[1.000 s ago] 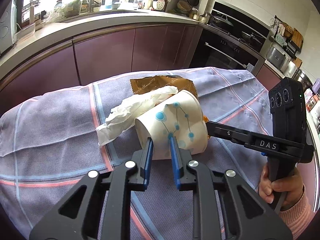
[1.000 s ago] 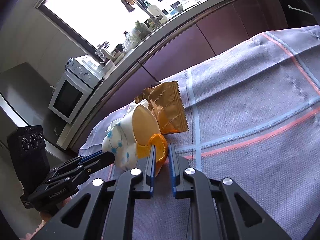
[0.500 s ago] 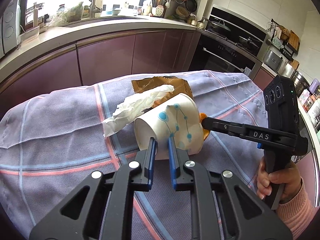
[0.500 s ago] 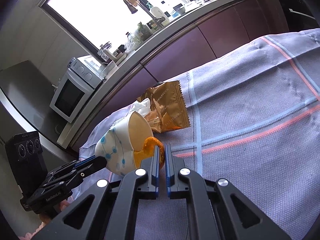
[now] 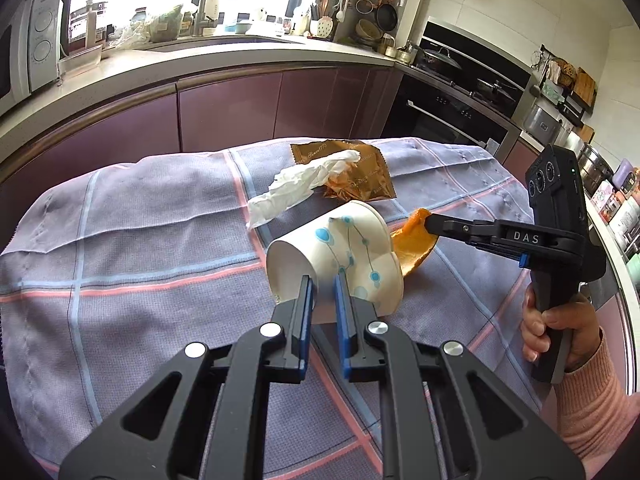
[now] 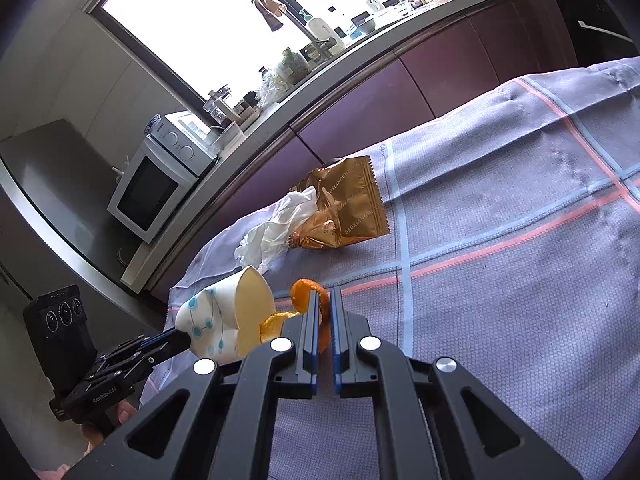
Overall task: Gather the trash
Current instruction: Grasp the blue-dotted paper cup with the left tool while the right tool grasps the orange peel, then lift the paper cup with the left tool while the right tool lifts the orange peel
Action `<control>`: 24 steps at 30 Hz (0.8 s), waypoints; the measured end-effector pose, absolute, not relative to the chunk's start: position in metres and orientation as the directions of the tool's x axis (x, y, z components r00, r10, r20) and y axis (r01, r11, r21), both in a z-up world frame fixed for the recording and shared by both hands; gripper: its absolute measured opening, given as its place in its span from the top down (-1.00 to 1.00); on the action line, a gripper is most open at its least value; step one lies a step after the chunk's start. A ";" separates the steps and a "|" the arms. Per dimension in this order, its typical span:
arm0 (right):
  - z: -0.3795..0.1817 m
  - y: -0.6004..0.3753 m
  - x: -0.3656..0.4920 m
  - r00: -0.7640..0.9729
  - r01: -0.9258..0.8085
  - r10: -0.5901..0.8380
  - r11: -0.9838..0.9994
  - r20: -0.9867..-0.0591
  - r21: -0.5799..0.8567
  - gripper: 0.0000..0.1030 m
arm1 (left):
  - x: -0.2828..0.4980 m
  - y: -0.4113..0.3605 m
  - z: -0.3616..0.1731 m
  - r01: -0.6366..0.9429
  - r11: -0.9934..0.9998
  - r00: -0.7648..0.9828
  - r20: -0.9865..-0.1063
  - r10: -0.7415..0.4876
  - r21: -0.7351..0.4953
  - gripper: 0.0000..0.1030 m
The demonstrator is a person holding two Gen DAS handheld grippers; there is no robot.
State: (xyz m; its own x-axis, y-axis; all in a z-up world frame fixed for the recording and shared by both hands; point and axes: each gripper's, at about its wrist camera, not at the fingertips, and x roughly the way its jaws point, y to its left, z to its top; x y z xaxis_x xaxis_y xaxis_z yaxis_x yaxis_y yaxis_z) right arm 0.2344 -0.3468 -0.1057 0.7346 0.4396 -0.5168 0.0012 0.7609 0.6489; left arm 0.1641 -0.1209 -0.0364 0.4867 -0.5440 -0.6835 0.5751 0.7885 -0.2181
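Item: paper cup (image 5: 340, 256), white with blue dots, tipped on its side. Your left claw (image 5: 322, 292) is clamped on its wall near the base, mouth turned toward your right claw (image 6: 325, 308).

Item: orange peel (image 6: 304, 300), curled. Your right claw pinches it, though its jaws are easing apart a little; the peel sits just at the cup's rim.

Contents of cup: in the right wrist view the visible interior looks bare; the peel appears to be at the mouth, not clearly inside. The deeper part is hidden.

Items not yet collected: crumpled white tissue (image 5: 300, 192) and gold snack wrapper (image 5: 356, 172), touching each other, lying farther back on the checked cloth (image 5: 140, 240) over the worktop.

Risks, as judged:
- Your squeeze on thin paper may crease the cup wall and narrow the mouth.
- If you release with the peel short of the rim, it likely drops onto the cloth.
- With the cup this tilted, anything loaded could slide back out.
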 end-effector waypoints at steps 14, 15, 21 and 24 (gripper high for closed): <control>-0.117 -0.340 0.238 0.703 0.007 0.460 0.758 -0.542 0.652 0.89 | 0.169 -0.119 -0.052 0.573 0.778 0.437 -0.708 -0.555 -0.258 0.61; -0.116 -0.340 0.237 0.706 0.006 0.459 0.757 -0.539 0.653 0.89 | 0.169 -0.118 -0.052 0.569 0.779 0.434 -0.708 -0.557 -0.264 0.61; -0.111 -0.341 0.229 0.723 -0.001 0.455 0.753 -0.519 0.658 0.89 | 0.165 -0.117 -0.049 0.564 0.787 0.456 -0.700 -0.550 -0.251 0.65; -0.106 -0.340 0.224 0.734 -0.011 0.457 0.749 -0.503 0.663 0.89 | 0.159 -0.111 -0.044 0.562 0.791 0.474 -0.689 -0.548 -0.243 0.68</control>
State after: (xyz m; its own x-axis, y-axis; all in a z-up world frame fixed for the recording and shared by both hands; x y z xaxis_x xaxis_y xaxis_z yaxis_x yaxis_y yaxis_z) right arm 0.2245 -0.3398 -0.1061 0.7338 0.4565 -0.5031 -0.0115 0.7488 0.6627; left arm 0.1591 -0.1111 -0.0438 0.4738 -0.5483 -0.6890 0.5621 0.7907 -0.2426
